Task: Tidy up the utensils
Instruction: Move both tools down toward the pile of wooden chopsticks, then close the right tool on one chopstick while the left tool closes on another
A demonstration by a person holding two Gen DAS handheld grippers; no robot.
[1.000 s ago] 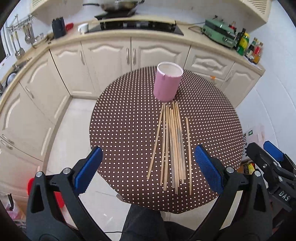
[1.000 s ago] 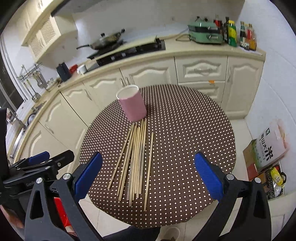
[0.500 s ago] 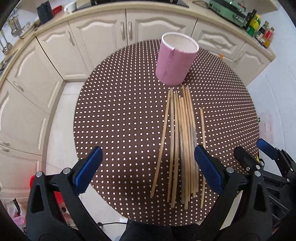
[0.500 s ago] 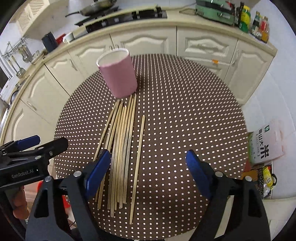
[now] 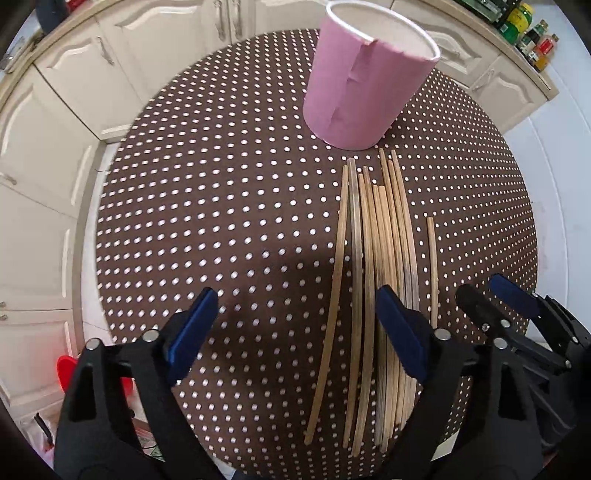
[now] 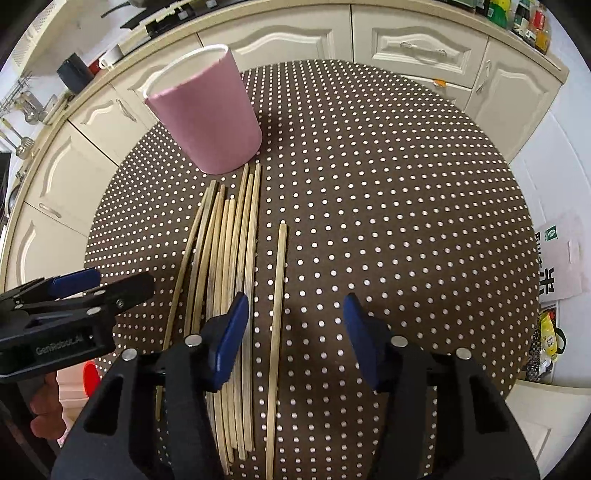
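Several wooden chopsticks (image 5: 384, 240) (image 6: 229, 240) lie side by side on a round brown dotted table (image 5: 221, 184) (image 6: 406, 184). A pink cup (image 5: 365, 74) (image 6: 207, 114) stands upright just beyond their far ends. One single chopstick (image 5: 431, 266) (image 6: 280, 277) lies apart on the right of the bundle. My left gripper (image 5: 295, 306) hovers low over the bundle's left side, jaws closing, with two chopsticks between them but untouched. My right gripper (image 6: 295, 306) straddles the single chopstick, jaws closing, pads clear of it. Each gripper shows in the other's view: the right gripper (image 5: 480, 288), the left gripper (image 6: 122, 278).
Cream kitchen cabinets (image 6: 406, 40) curve round behind the table, with bottles (image 5: 532, 33) on the counter. A printed bag (image 6: 554, 258) lies on the floor to the right, and a red object (image 5: 70, 369) on the floor to the left. A hand (image 6: 44, 410) holds the left gripper.
Both grippers have come down and forward, close over the chopsticks. The right jaws have narrowed a lot, the left jaws a little. Cup and chopsticks have not moved.
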